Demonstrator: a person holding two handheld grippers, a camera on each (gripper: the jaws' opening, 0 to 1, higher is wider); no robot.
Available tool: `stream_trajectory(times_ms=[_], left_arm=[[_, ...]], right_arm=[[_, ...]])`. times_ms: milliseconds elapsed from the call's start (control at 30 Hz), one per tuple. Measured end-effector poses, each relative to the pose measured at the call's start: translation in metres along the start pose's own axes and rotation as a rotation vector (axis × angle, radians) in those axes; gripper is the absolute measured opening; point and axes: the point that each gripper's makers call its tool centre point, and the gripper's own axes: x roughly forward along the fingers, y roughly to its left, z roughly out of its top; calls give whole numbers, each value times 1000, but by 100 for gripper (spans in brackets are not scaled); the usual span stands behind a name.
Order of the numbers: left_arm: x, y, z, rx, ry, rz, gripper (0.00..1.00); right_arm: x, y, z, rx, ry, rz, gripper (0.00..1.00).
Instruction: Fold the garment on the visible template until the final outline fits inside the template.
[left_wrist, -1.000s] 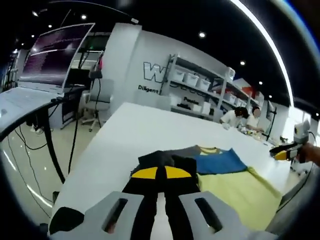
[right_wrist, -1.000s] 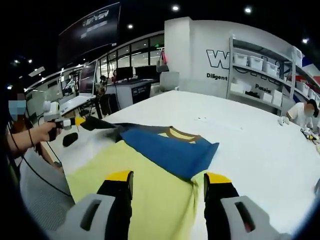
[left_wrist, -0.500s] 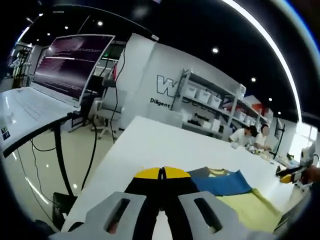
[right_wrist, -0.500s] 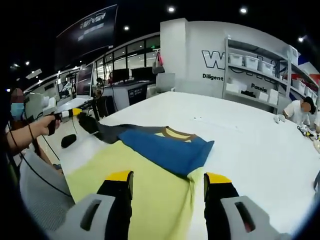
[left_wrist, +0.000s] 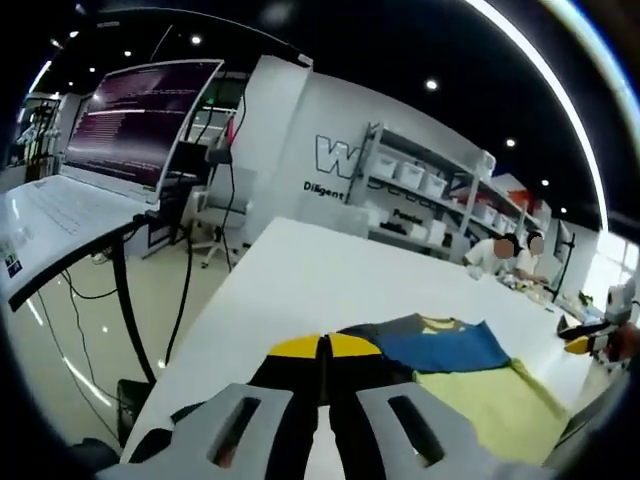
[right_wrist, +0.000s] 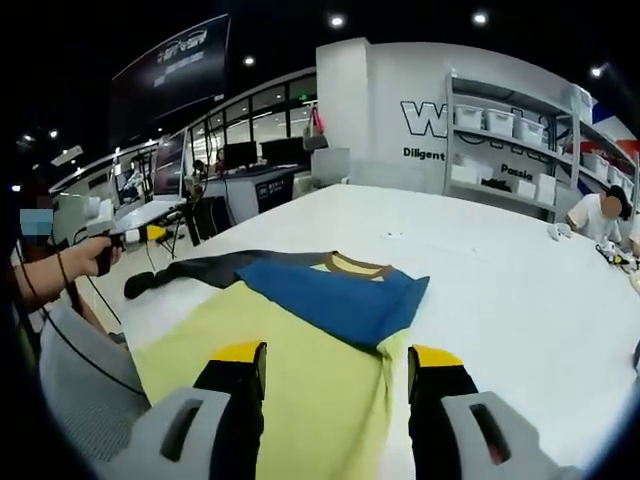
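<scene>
Garment (right_wrist: 330, 300): a T-shirt with a yellow body, a blue upper panel and dark grey sleeve is seen lying on the white table (right_wrist: 500, 300), partly folded, the blue part turned over the yellow. The dark sleeve (right_wrist: 185, 272) is stretched out toward the table edge. No separate template outline can be made out on the table surface in either view.

Left gripper (left_wrist: 325, 348): its yellow-tipped jaws are pressed together with no gap between the tips; dark fabric is seen just beyond them, but whether cloth is caught between them cannot be told. In the right gripper view the left gripper (right_wrist: 135, 236) is seen held in a hand (right_wrist: 95, 255) above the table edge, near the sleeve end but seemingly apart from it.

Right gripper (right_wrist: 335, 370): its jaws are spread wide, nothing between them, poised over the yellow body of the shirt without contact being evident.

Step in hand, as judged: the sleeve on the left side is being dealt with, the fold not yet completed. The next move is judged to call for the sleeve to be carried inward across the body, with the right gripper used to hold or take the yellow hem so that the cloth does not drag.

Containers: white storage bins (right_wrist: 515, 125) are ranged on the metal shelving (right_wrist: 500, 150) against the far wall; their contents cannot be seen. Seated persons are noted at the far end of the table.
</scene>
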Motion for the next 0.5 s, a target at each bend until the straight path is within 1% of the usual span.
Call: stream_trajectory(times_ms=[67, 100, 133, 167, 200, 233, 267, 300, 333, 367, 400, 467, 500], left_arm=[[-2, 1, -4, 8, 13, 13, 0], [-4, 6, -6, 28, 19, 38, 0], [-6, 11, -11, 85, 53, 64, 0], [-8, 15, -19, 93, 102, 90, 0], [-10, 20, -25, 101, 136, 122, 0], [-13, 29, -35, 87, 193, 172, 0], [-16, 38, -39, 77, 210, 227, 0], [-17, 42, -40, 101, 205, 238, 1], [-17, 46, -38, 130, 183, 247, 3], [-18, 47, -43, 137, 199, 247, 6], [-18, 48, -45, 141, 206, 252, 10], [-18, 57, -56, 222, 268, 274, 13], [-18, 58, -60, 230, 290, 274, 14]], right_arm=[[2, 2, -2, -5, 8, 6, 55], [2, 2, -3, -7, 11, 9, 55], [2, 3, -4, -6, 15, 11, 55], [3, 3, -4, -7, 17, 13, 55], [3, 4, -4, -10, 18, 17, 55], [3, 4, -5, -12, 21, 19, 55], [3, 5, -6, -15, 26, 21, 55], [4, 5, -7, -15, 27, 22, 55], [4, 5, -8, -13, 32, 23, 55], [4, 5, -9, -12, 36, 24, 55], [4, 5, -10, -11, 37, 24, 55], [5, 5, -11, -12, 41, 26, 55], [5, 5, -11, -12, 43, 27, 55]])
